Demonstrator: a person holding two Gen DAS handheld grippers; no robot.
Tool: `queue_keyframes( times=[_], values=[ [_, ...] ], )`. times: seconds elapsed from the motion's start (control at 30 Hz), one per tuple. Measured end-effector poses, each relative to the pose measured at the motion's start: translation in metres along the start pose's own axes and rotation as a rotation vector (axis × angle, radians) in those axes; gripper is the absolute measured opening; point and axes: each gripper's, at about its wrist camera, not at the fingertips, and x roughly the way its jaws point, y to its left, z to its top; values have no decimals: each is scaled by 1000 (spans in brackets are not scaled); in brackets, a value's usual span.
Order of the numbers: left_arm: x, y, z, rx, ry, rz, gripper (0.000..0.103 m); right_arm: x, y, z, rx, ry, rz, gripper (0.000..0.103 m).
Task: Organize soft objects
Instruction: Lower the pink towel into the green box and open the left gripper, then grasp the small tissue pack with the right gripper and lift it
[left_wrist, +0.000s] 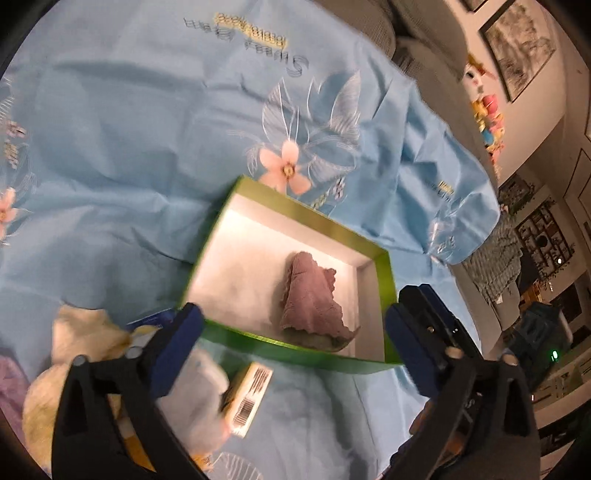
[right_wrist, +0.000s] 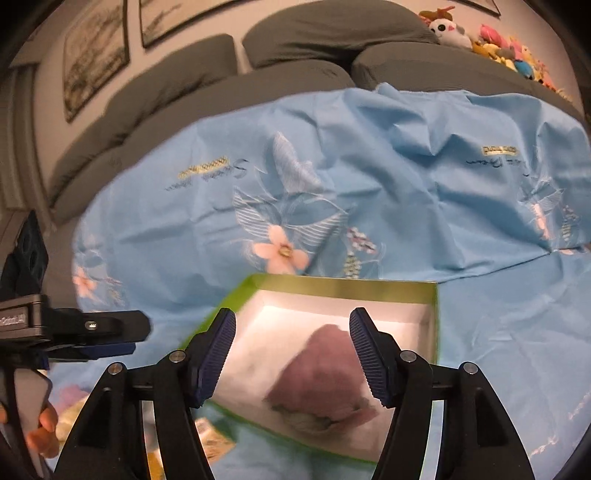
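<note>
My left gripper (left_wrist: 295, 325) is spread wide, nothing between the fingers, hovering over the near edge of the green box (left_wrist: 382, 291). My right gripper (right_wrist: 291, 350) is also wide apart and empty, above the same box. Mauve knitted cloth (left_wrist: 314, 299) lies crumpled inside the box, toward its near right corner, on the white floor. Left of the box, near me: a pile of cream and white soft items (left_wrist: 85, 347) and a barcoded packet (left_wrist: 249, 398). Everything sits on a light blue floral sheet (left_wrist: 129, 129). Grey pillows (right_wrist: 192, 77) far behind.
</note>
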Motion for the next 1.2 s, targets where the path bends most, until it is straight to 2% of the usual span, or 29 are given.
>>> queue_keyframes(
  times=[0.1,0.23,0.43,0.53,0.67,0.77,0.9,1.0,1.07,1.13,1.2],
  values=[
    [-26,0,-21,47,-41,18,102,-4,7,-1,0,1,74,73],
    [-43,7,-56,72,-39,53,102,-14,23,-12,-32,33,145,74],
    [-58,20,-105,46,-6,34,102,-24,41,-26,-79,80,186,74],
    [-60,21,-122,55,-1,37,102,-26,39,-34,-46,111,209,74],
    [-48,17,-142,88,21,43,102,-17,31,-53,13,199,212,74],
    [-34,12,-152,132,35,83,102,-9,26,-64,29,262,198,74],
    [-18,3,-155,224,26,124,102,1,25,-73,43,322,255,74],
    [-6,1,-151,246,36,86,101,11,26,-79,68,362,306,74],
    [2,-1,-149,267,28,96,100,21,23,-83,123,406,342,74],
    [14,-2,-145,299,27,127,97,30,17,-85,175,437,356,74],
    [23,0,-142,310,36,126,90,38,14,-87,202,459,363,74]
  ],
)
